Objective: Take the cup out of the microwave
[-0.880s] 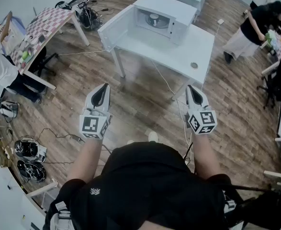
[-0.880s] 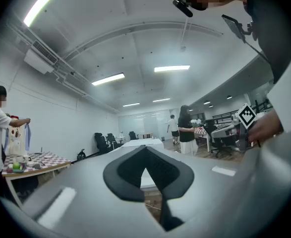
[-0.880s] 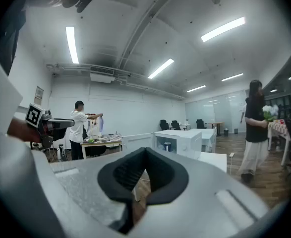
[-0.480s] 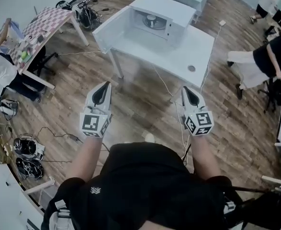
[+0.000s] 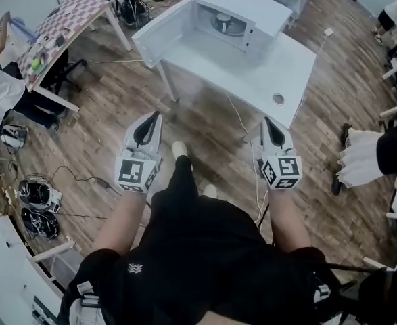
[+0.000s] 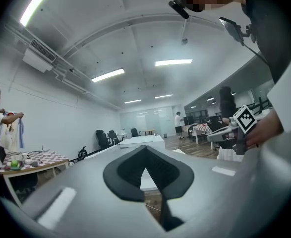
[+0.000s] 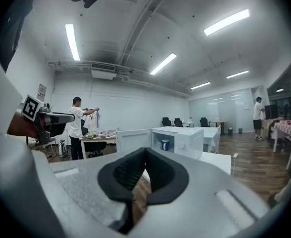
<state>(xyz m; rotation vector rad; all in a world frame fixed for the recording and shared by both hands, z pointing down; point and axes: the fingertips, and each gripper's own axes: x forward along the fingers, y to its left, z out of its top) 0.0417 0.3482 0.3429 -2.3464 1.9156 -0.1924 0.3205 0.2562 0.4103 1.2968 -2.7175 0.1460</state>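
Note:
A white microwave stands on a white table ahead of me, its door swung wide open to the left. Inside it sits the cup, which shows dark blue in the right gripper view. My left gripper and right gripper are held side by side over the wooden floor, well short of the table. Both are shut with nothing between the pads. The right gripper view looks along its shut jaws straight at the microwave.
A small round disc lies near the table's front right corner, and a cable hangs from the table to the floor. A chequered table with a person beside it stands at the left. Another person is at the right.
I have stepped toward the table: a foot now shows between the grippers. Both grippers stay shut and side by side. The person at the right has moved nearer.

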